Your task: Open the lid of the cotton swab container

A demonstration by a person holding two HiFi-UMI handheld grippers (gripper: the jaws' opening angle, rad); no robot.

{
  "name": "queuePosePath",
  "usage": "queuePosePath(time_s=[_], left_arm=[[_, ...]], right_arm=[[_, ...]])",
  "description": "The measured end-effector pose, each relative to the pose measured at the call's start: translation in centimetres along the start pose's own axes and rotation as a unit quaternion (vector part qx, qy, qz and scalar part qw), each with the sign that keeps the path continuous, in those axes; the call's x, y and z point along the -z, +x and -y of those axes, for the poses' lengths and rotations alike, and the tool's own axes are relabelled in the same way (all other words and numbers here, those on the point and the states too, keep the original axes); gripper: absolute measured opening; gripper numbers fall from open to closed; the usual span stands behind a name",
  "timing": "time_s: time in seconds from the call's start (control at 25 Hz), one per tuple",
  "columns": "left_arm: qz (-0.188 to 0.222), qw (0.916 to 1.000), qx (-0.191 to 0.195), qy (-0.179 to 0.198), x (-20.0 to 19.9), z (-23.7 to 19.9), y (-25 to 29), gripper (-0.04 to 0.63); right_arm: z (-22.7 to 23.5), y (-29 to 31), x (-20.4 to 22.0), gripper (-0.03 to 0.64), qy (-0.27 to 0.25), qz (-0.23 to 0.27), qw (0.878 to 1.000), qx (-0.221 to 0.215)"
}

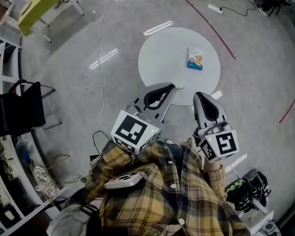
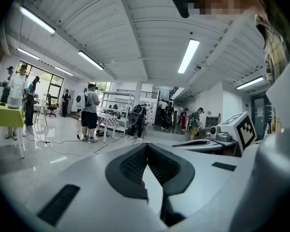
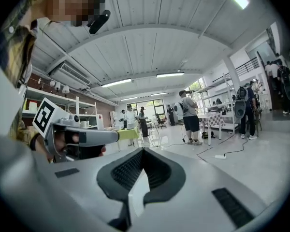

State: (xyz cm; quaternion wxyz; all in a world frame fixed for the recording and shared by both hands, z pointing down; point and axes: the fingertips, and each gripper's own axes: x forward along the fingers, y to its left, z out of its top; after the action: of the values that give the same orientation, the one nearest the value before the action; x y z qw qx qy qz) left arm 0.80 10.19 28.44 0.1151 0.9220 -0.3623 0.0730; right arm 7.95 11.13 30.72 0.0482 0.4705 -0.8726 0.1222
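We hold: left gripper [image 1: 172, 86], jaws shut tight, nothing between them; right gripper [image 1: 199, 95], just beside it, likewise shut and empty. Ahead of both tips: round white table [image 1: 155, 58]. Cotton swab container [image 1: 195, 58]: lying on that table, beyond the right gripper, clear of both

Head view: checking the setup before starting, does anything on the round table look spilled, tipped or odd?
Nothing stands out. The cotton swab container sits alone on the round white table, nothing spilled around it; its lid is too small to judge. The left tongs and right tongs are shut and empty.
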Motion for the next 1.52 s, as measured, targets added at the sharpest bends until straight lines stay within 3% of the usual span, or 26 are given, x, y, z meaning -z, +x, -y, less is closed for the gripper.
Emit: queuePosePath(time_s=[0.24, 0.52, 0.84, 1.24, 1.52], left_arm=[[-0.017, 0.9991, 0.037, 0.008, -1.9, -6.6, 4.3, 0.020], [-0.039, 0.9960, 0.080, 0.009, -2.1, -10.3, 7.7, 0.020], [-0.040, 0.9943, 0.099, -0.006, -1.6, -8.7, 10.7, 0.020], [-0.032, 0.9960, 0.082, -0.013, -2.2, -8.5, 12.3, 0.020], [-0.051, 0.9952, 0.082, -0.014, -2.0, -8.0, 13.2, 0.020]], right_arm=[[2.8, 7.3, -1.3, 0.017, 0.011, -0.014, 0.999, 0.035], [5.3, 10.9, -1.4, 0.017, 0.032, -0.025, 0.996, 0.074], [7.9, 10.4, -0.9, 0.016, 0.038, -0.039, 0.996, 0.077], [9.6, 11.3, -1.0, 0.017, 0.036, -0.050, 0.997, 0.050], [10.3, 11.5, 0.0, 0.017, 0.047, -0.058, 0.996, 0.039]])
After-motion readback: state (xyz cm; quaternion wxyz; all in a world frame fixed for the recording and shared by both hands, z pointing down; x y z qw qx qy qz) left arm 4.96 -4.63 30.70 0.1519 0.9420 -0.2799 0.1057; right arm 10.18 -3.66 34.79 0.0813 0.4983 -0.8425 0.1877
